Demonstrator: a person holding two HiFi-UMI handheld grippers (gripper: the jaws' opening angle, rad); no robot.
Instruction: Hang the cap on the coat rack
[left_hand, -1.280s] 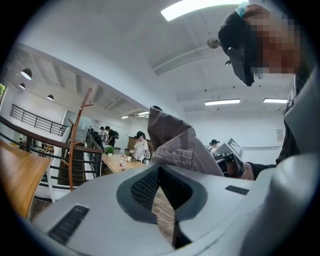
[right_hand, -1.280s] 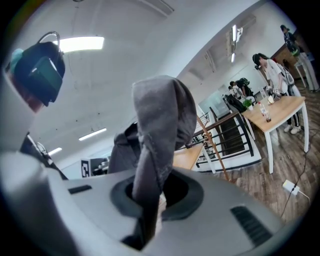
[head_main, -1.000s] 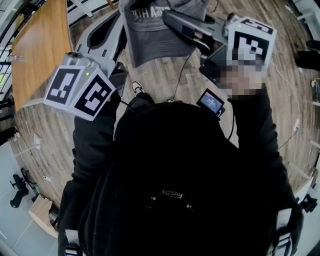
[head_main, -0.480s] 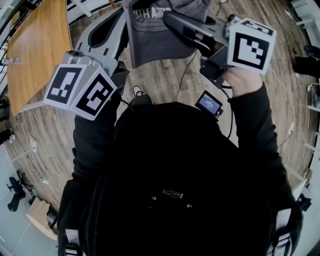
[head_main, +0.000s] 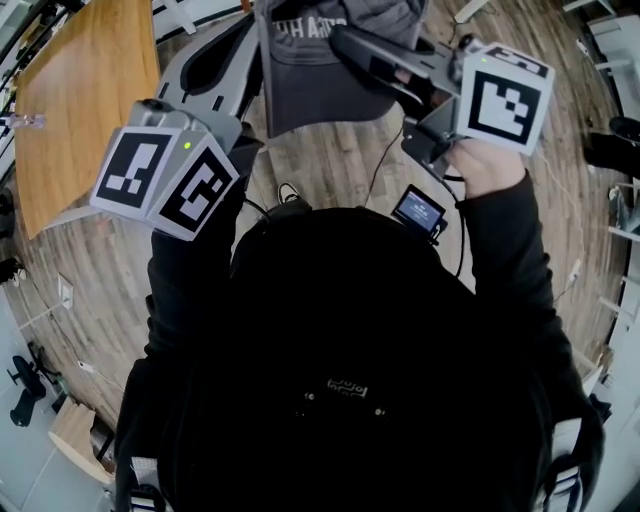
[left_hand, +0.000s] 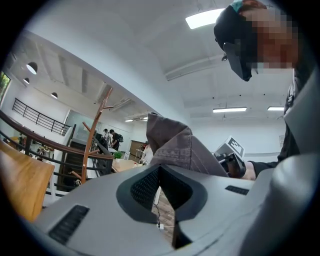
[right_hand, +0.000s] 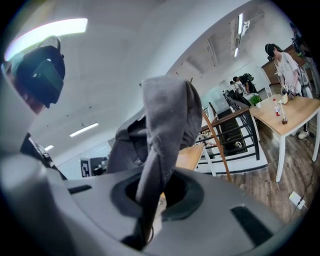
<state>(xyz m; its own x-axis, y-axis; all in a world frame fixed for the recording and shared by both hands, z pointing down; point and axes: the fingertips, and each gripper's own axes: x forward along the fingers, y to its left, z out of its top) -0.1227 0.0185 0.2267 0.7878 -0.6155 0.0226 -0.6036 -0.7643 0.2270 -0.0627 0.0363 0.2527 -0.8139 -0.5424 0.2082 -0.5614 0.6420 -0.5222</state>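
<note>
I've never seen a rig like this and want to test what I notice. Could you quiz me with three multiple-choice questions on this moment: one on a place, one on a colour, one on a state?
1. Where is the coat rack?
A) upright by the black railing, well apart from the cap
B) touching the cap
C) lying flat on the floor

2. What colour is the cap?
A) red
B) grey
C) yellow

3. How do the right gripper's jaws stand?
A) wide open, holding nothing
B) closed with nothing between them
C) closed on the cap's cloth

Answers:
1 A: the left gripper view shows the rack standing far behind the cap, beside the railing.
2 B: the fabric is grey in every view.
3 C: the right gripper view shows the cloth pinched between the jaws.
</note>
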